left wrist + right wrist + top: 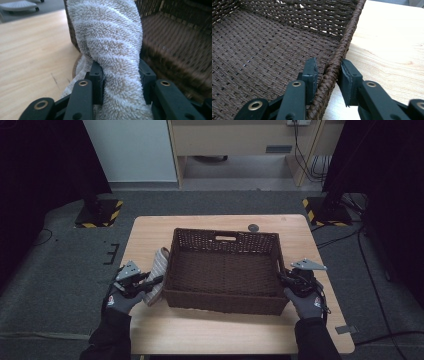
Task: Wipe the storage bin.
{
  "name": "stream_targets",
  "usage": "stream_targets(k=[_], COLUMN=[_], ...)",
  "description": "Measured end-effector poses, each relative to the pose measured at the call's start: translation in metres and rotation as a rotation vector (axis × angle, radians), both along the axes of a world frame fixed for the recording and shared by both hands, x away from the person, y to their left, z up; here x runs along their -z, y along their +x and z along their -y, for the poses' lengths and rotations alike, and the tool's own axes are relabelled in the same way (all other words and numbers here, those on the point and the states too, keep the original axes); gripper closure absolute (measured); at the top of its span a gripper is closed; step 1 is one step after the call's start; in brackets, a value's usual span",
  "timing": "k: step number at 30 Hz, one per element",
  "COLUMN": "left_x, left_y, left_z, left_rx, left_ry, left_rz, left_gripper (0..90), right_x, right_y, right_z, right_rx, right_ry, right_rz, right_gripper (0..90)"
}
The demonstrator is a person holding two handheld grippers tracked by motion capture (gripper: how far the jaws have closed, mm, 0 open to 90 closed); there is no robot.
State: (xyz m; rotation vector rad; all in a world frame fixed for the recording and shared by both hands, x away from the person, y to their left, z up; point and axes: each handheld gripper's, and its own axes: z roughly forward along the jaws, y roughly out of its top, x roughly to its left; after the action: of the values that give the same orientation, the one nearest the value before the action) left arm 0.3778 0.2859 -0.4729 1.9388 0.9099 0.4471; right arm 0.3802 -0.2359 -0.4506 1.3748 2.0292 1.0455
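A dark brown woven basket (pixel 224 306) stands in the middle of the wooden table (pixel 200 335). A beige striped towel (pixel 159 269) leans against its left wall. My left gripper (pixel 154 281) is shut on the towel (pixel 117 62), whose thick fold is squeezed between the two black jaws, close to the basket wall (pixel 180 50). My right gripper (pixel 281 276) is shut on the basket's right rim (pixel 337 65), with one jaw inside the basket and the other outside over the table (pixel 392 45). The basket floor (pixel 257 50) is bare.
A small dark round disc (pixel 253 227) lies on the table behind the basket. A grey tab (pixel 346 329) sits at the table's right front corner. Cables (pixel 370 270) trail over the floor to the right. Black and yellow bases (pixel 100 214) stand beyond the table.
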Motion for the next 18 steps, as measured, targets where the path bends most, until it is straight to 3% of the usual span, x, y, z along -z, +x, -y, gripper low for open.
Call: stream_targets(k=[3, 8, 13, 18], left_x=[0.006, 0.024, 0.017, -0.010], left_y=[-0.001, -0.003, -0.008, -0.020], left_z=[0.001, 0.006, -0.004, -0.012], left_rx=[-0.002, 0.013, -0.012, -0.002], left_ry=[0.019, 0.089, 0.007, -0.105], left_rz=[-0.012, -0.067, -0.062, 0.020], left_gripper=[63.6, 63.6, 63.5, 63.5], right_x=[0.000, 0.000, 0.000, 0.000], right_y=[0.000, 0.000, 0.000, 0.000], right_z=[0.000, 0.000, 0.000, 0.000], right_rx=[0.000, 0.000, 0.001, -0.001], right_ry=[-0.002, -0.001, 0.005, 0.000], right_rz=[0.000, 0.000, -0.002, -0.002], right_gripper=[68.6, 68.5, 68.3, 68.4])
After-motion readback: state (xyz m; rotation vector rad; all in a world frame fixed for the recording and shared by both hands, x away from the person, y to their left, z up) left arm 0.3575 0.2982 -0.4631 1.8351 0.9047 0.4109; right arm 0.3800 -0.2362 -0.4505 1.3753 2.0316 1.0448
